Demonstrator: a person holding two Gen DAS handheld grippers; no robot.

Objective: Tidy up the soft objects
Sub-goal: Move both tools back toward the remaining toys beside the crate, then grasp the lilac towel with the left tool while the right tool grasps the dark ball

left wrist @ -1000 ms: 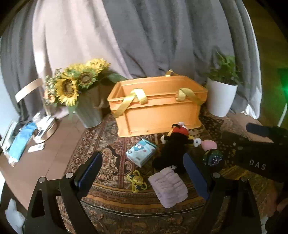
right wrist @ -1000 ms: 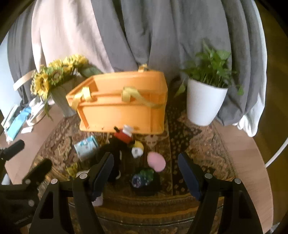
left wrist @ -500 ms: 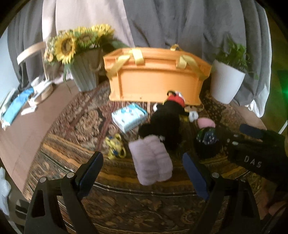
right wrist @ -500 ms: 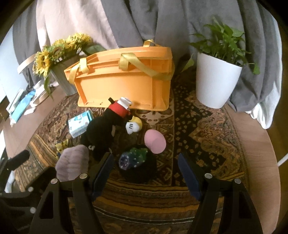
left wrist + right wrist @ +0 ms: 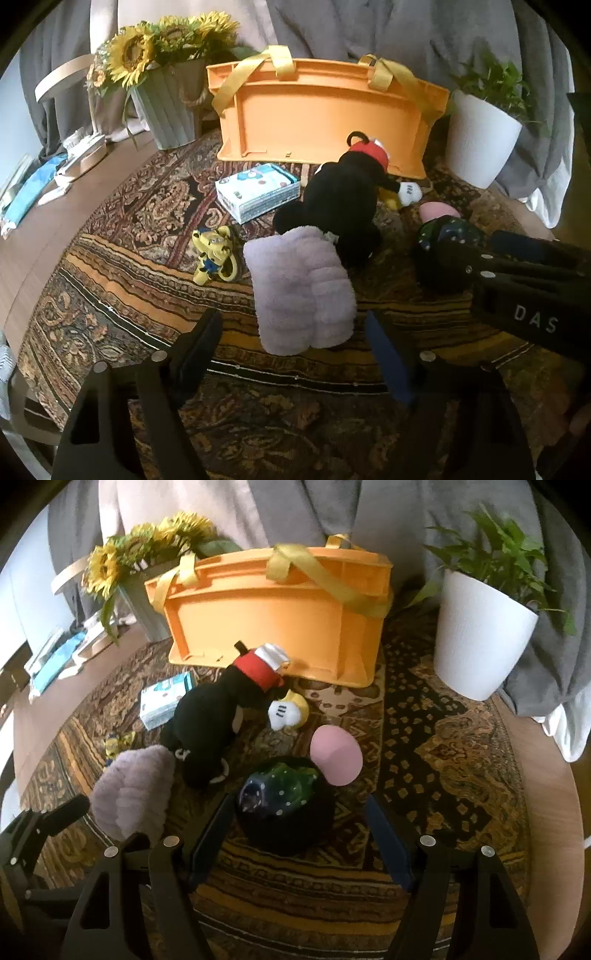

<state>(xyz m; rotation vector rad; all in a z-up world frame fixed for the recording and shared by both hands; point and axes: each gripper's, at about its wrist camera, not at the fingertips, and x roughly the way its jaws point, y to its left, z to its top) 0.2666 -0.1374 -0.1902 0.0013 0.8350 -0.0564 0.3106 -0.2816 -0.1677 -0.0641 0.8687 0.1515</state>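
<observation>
Left gripper (image 5: 293, 349): my jaws are wide apart, holding nothing, tipped down over the near end of the lilac towel (image 5: 301, 291).
Right gripper (image 5: 297, 829): my jaws are spread apart too, empty, with the dark spotted toy (image 5: 284, 801) just ahead between them.
Lilac towel: folded, lying flat on the rug (image 5: 122, 280), its far end touching the black mouse doll (image 5: 341, 206).
Mouse doll: face down, red shorts toward the orange basket (image 5: 321, 118), a white glove out to its side.
Pink pad (image 5: 336, 755): just beyond the spotted toy, touching it.
Small things: a yellow figure (image 5: 214, 253) beside the towel; a blue-and-white pack (image 5: 258, 192) near the basket.
Basket: orange with yellow straps, at the far edge of the rug.
Surface: patterned rug over a wooden tabletop (image 5: 48, 218).
Room: sunflowers in a grey pot (image 5: 168, 85) on the left, a white plant pot (image 5: 480, 635) on the right, grey curtains (image 5: 369, 26) behind.
</observation>
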